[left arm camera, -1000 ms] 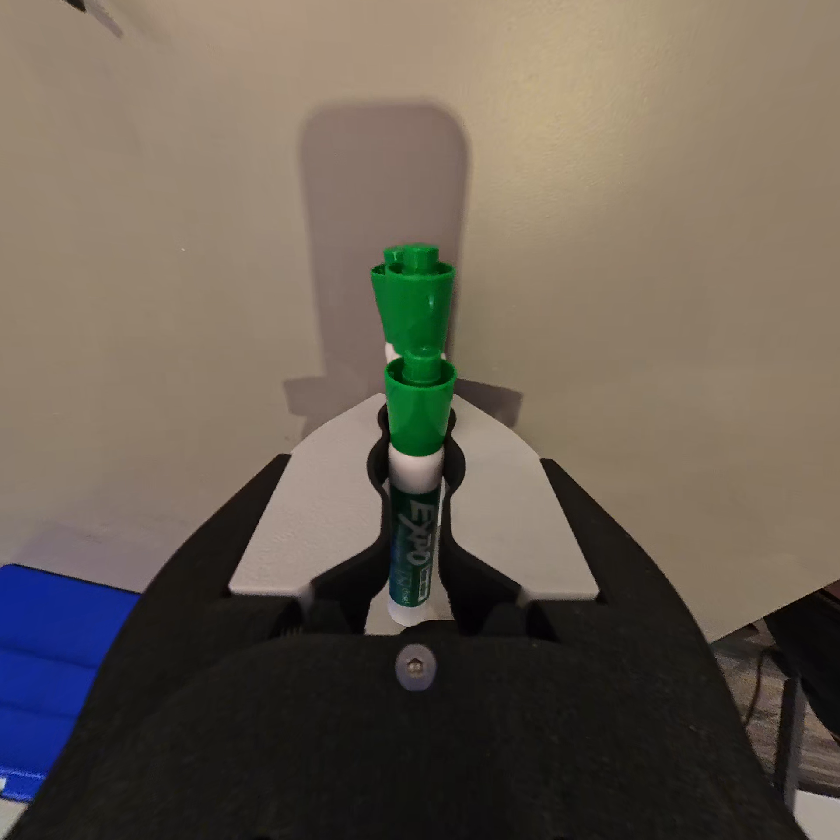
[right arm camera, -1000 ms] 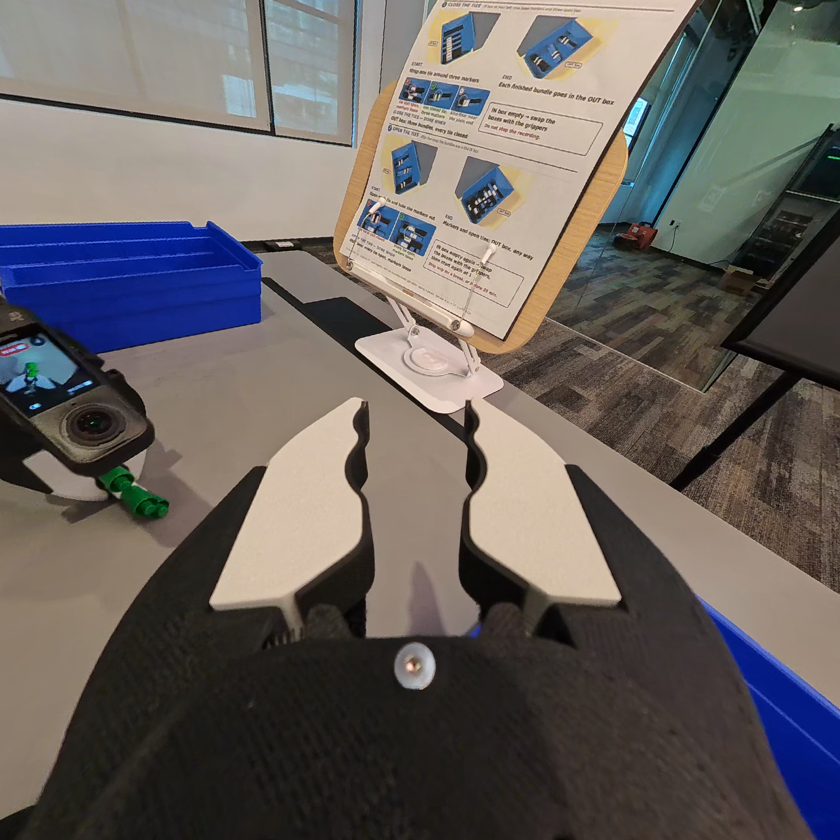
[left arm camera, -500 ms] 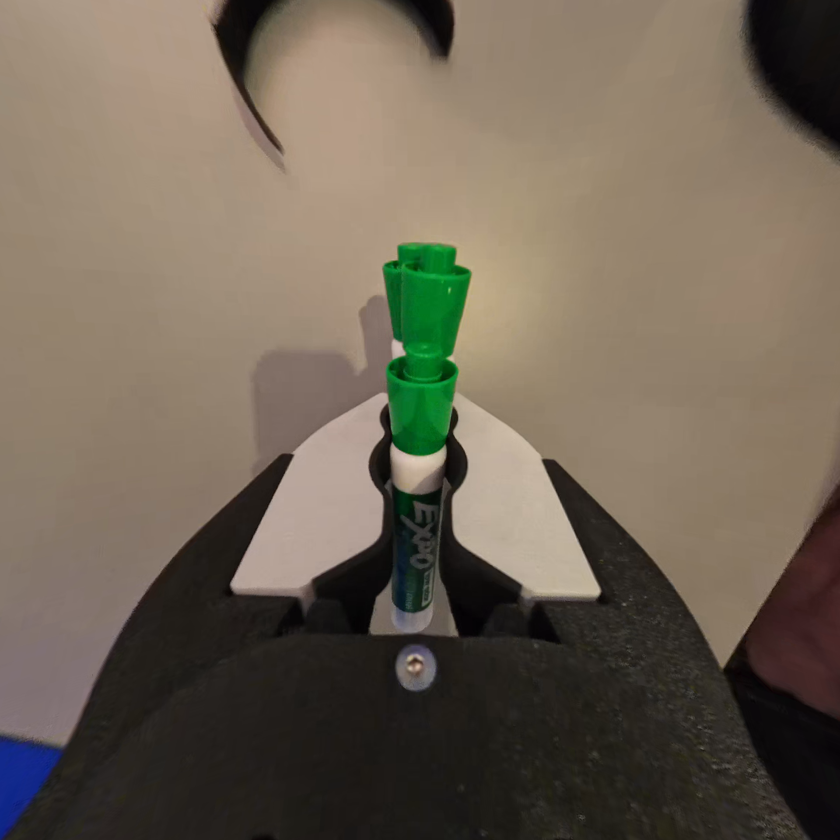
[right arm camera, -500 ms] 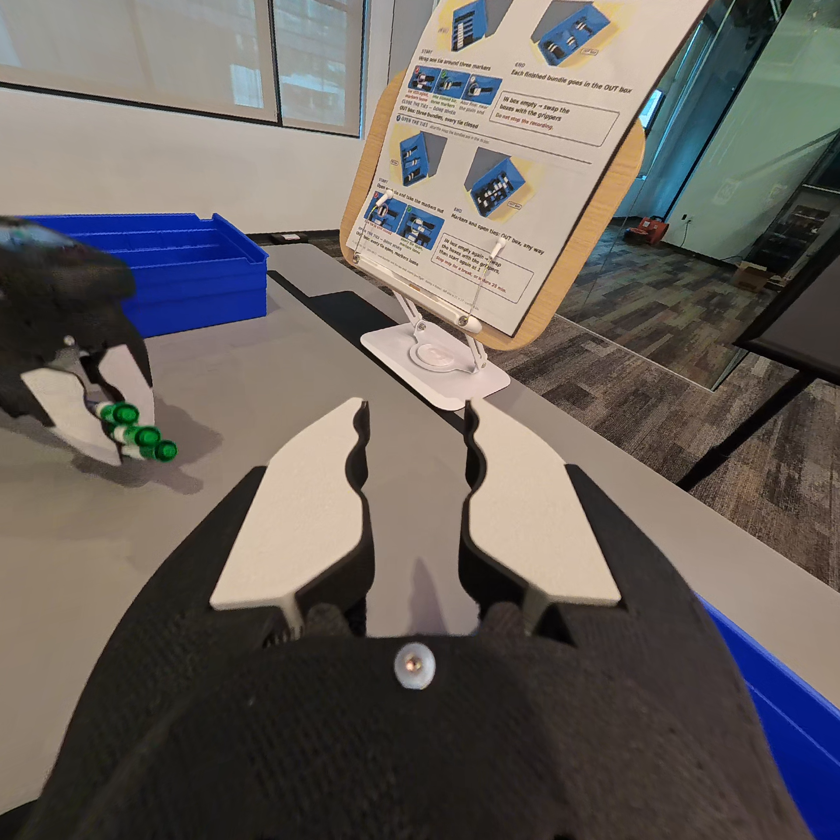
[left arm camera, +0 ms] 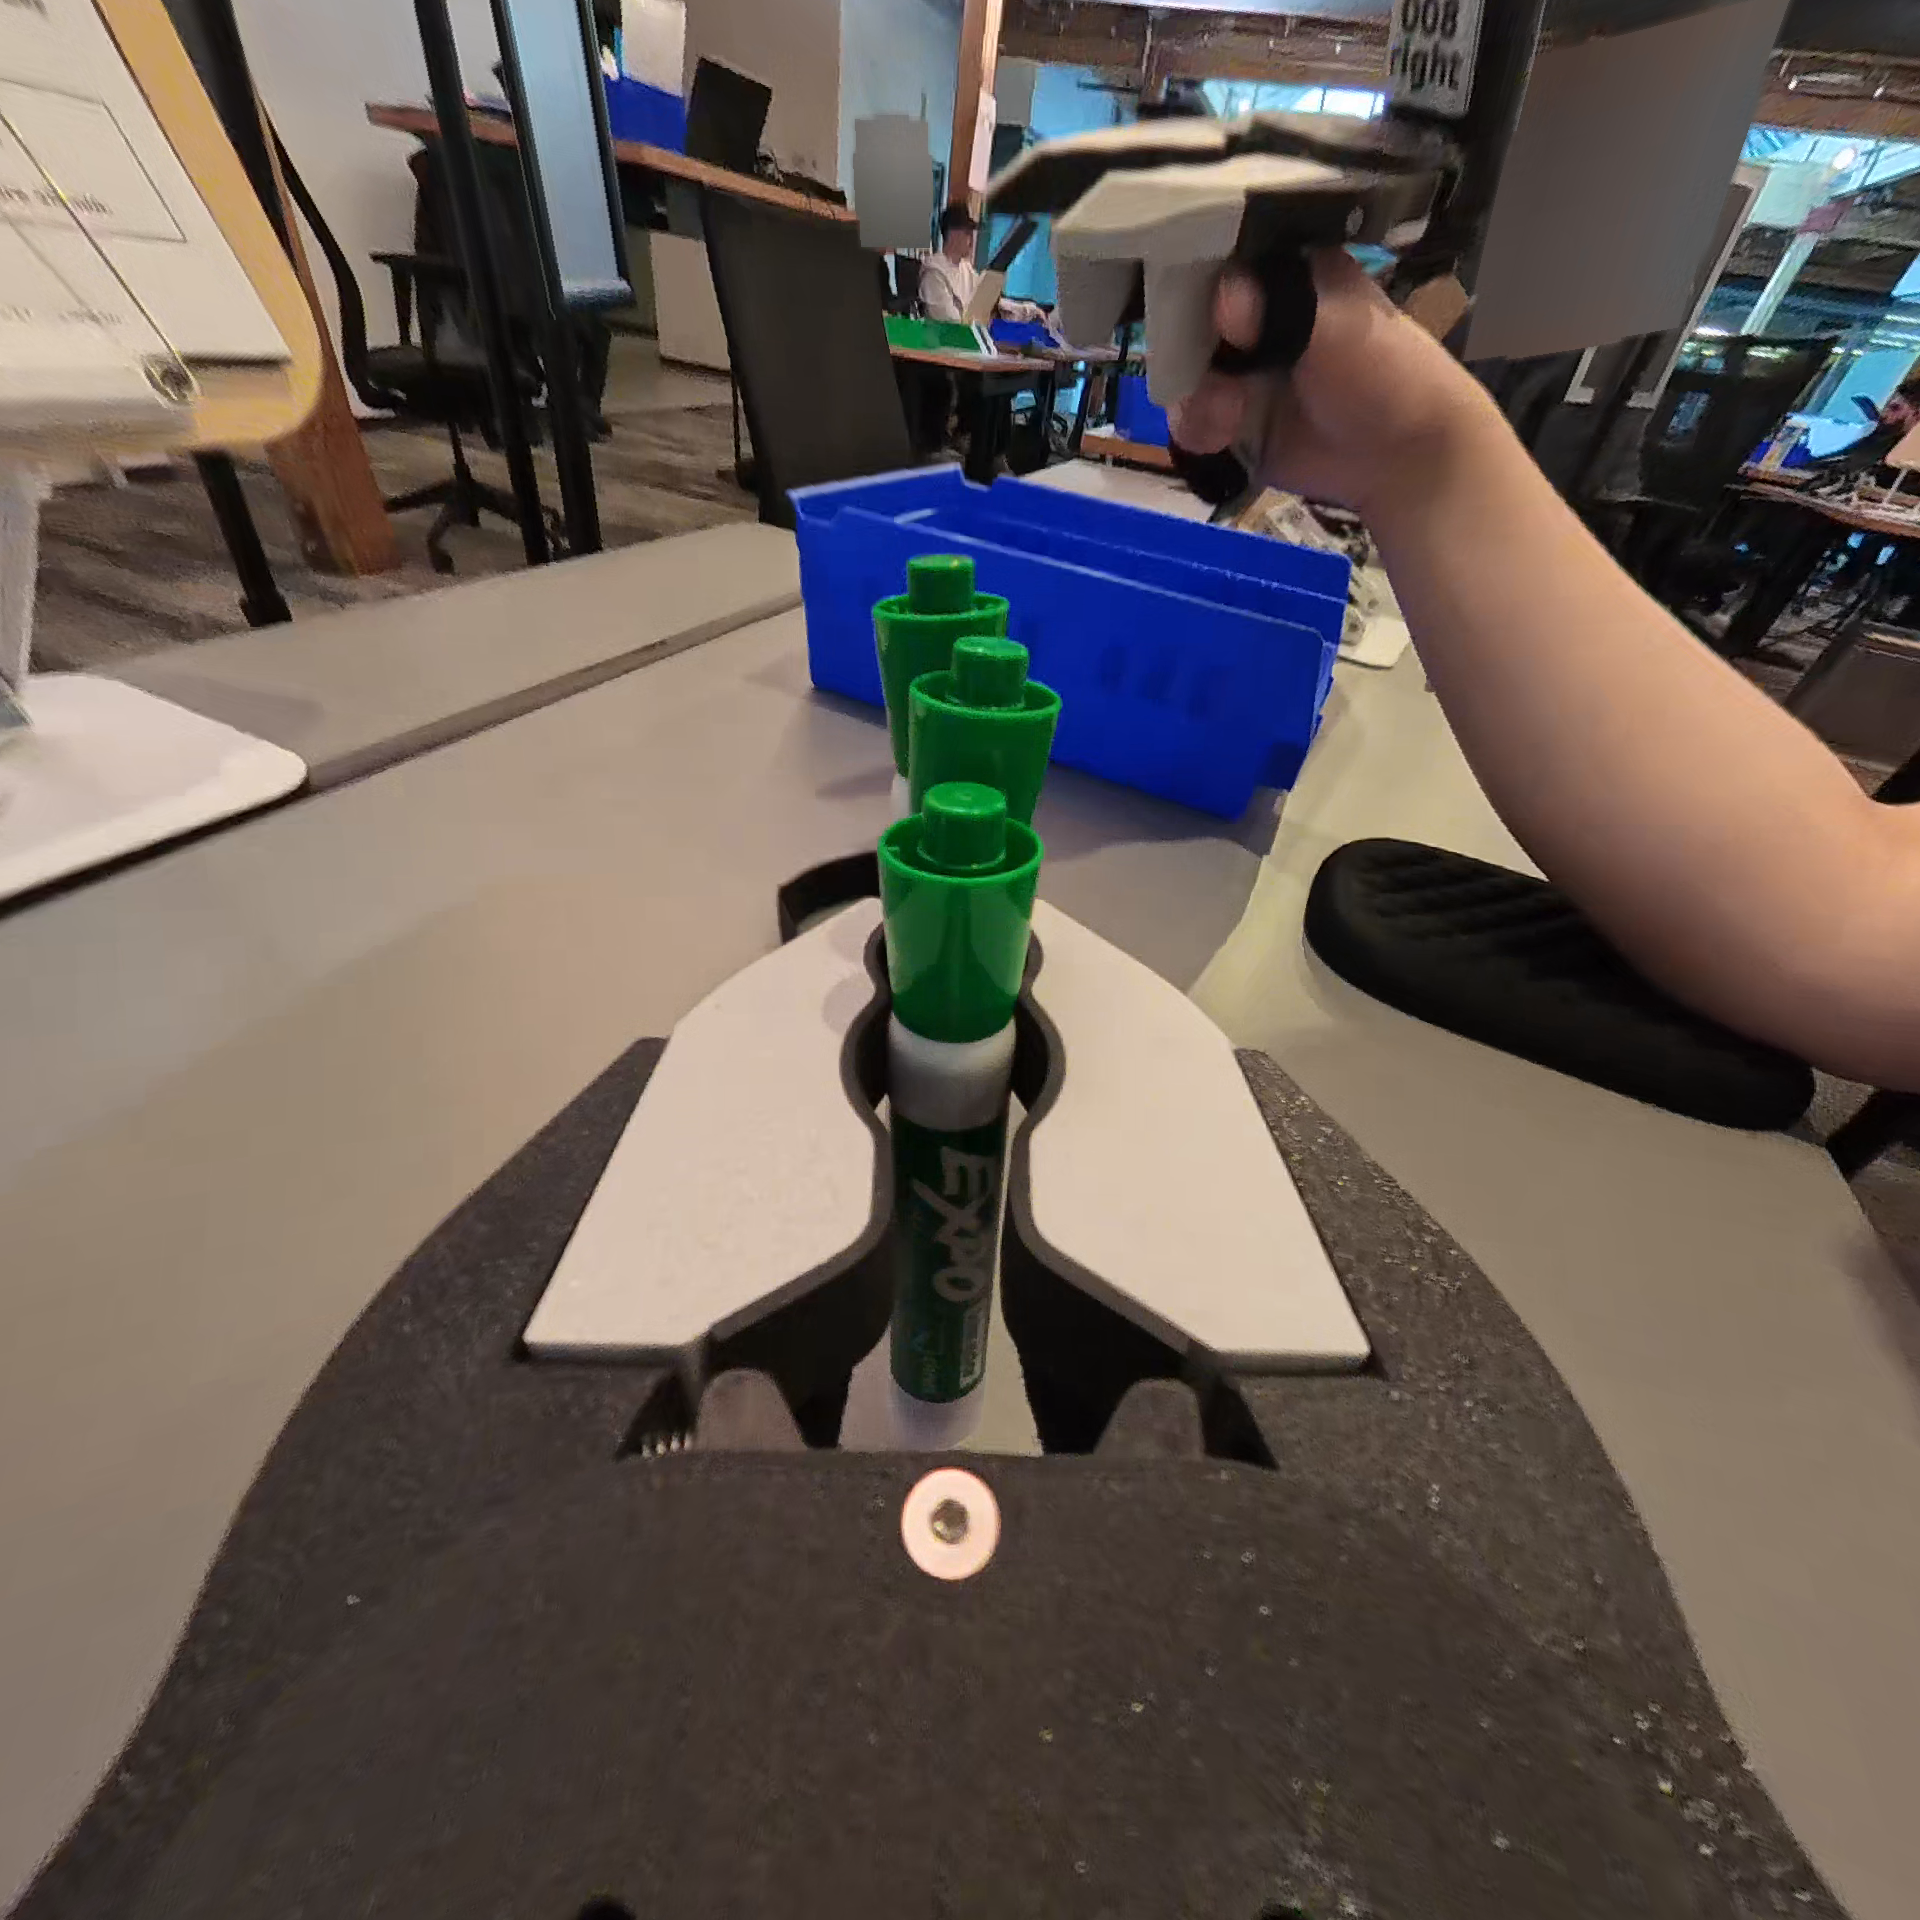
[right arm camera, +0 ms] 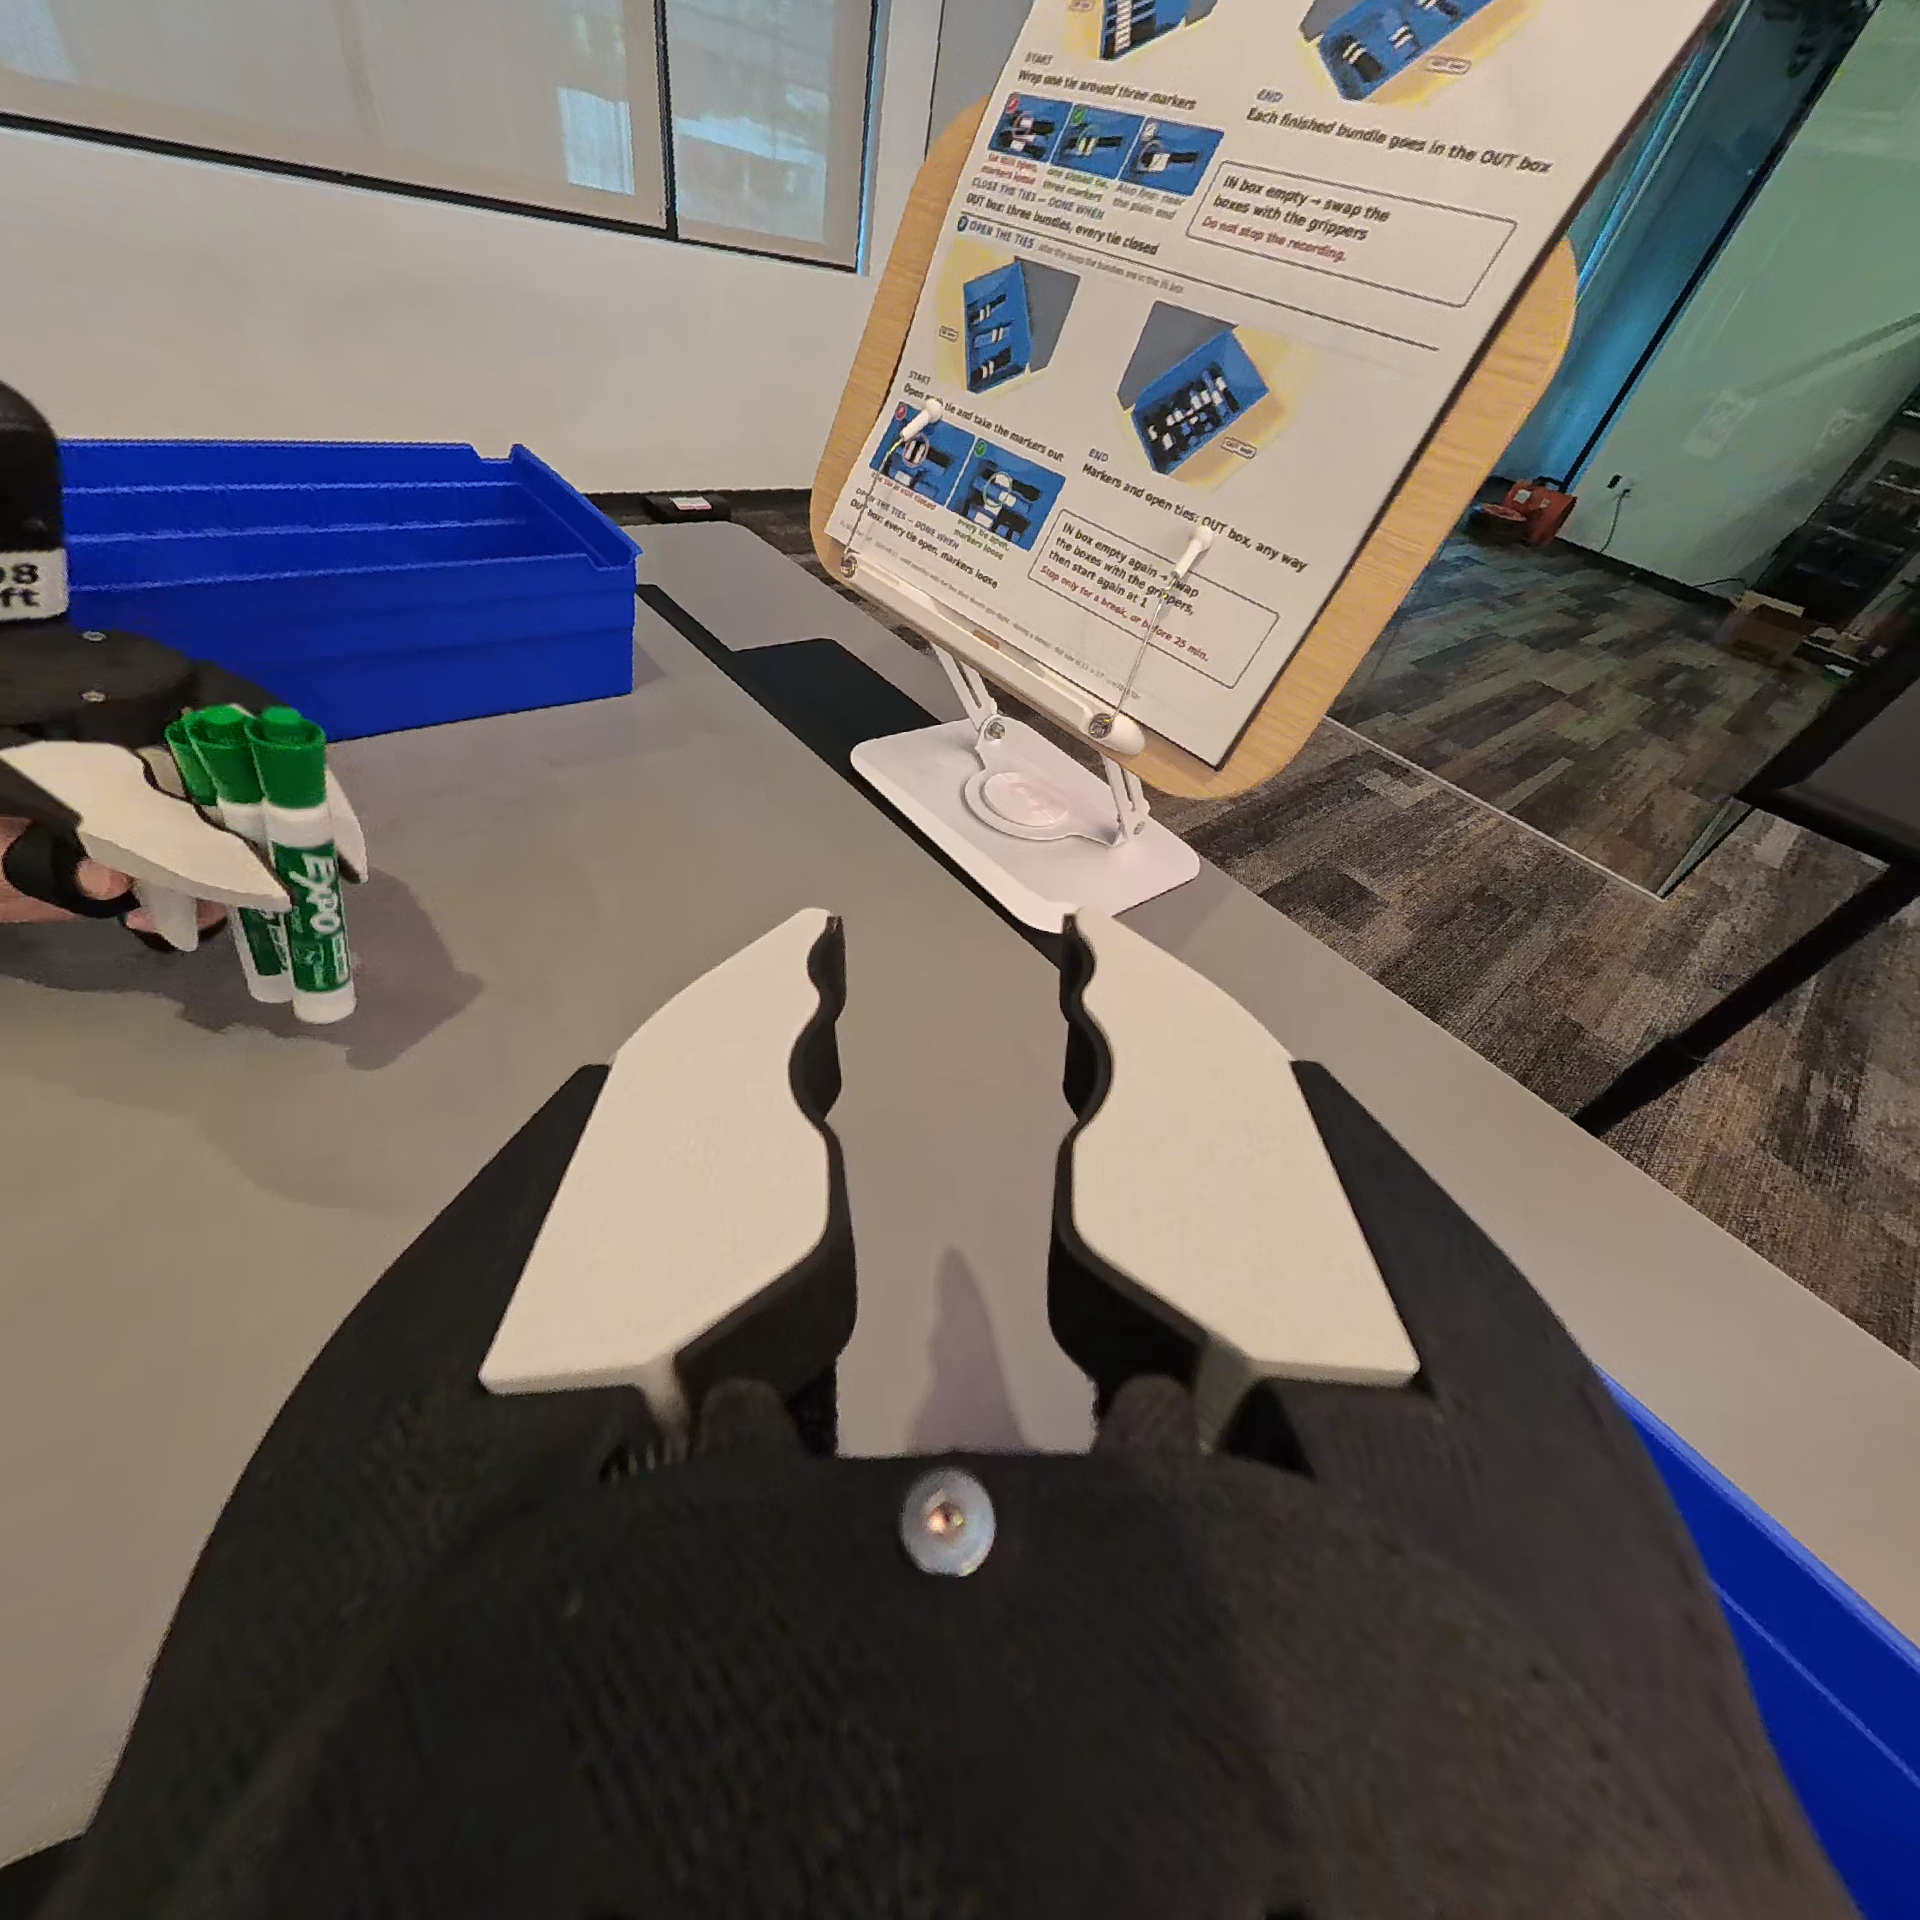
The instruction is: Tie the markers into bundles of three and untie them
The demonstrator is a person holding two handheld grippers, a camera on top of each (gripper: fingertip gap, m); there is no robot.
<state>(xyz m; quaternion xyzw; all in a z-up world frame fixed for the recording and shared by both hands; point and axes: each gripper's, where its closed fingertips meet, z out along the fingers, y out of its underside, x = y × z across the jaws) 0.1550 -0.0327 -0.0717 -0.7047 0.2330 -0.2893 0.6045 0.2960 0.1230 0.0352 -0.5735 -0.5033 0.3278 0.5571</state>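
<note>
1. Step in hand, as I judge it: three green markers [right arm camera: 275,852] are gathered and held as a group, but no tie shows around them in either view — so the binding is not yet done.
2. The left gripper [left arm camera: 954,997] is clamped on the markers; the right gripper [right arm camera: 948,1029] is apart and empty, raised above the table [right arm camera: 582,935].
3. The markers stand near the table's left side, just in front of a blue bin [right arm camera: 343,561], bottom ends at or just above the top — contact is unclear.
4. Their long axis is close to upright: caps up, white ends down, side by side in a row between the fingers.
5. Next, probably, the free gripper must fetch a tie and bring it to the barrels below the left fingers, while the clamp holds the row tight.
</note>
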